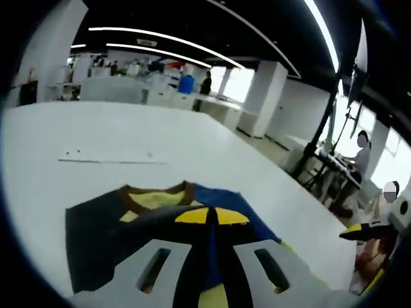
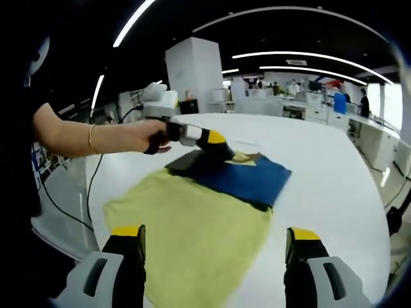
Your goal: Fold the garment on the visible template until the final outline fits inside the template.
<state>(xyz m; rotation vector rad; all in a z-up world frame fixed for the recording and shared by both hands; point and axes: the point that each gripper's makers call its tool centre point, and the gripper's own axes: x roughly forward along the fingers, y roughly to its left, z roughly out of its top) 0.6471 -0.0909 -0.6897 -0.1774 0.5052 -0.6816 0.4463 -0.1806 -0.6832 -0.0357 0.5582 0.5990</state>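
White table | left gripper clenched on shirt, folding it | right gripper released, hovering nearby

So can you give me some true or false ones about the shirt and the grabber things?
1. The left gripper is pinching the dark part of the garment. True.
2. The right gripper is clamped on the yellow cloth. False: its jaws stand wide apart above it, holding nothing.
3. The garment lies on a white table. True.
4. The garment is all one colour. False: it has yellow, blue and dark panels.
5. A hand holds the left gripper. True.
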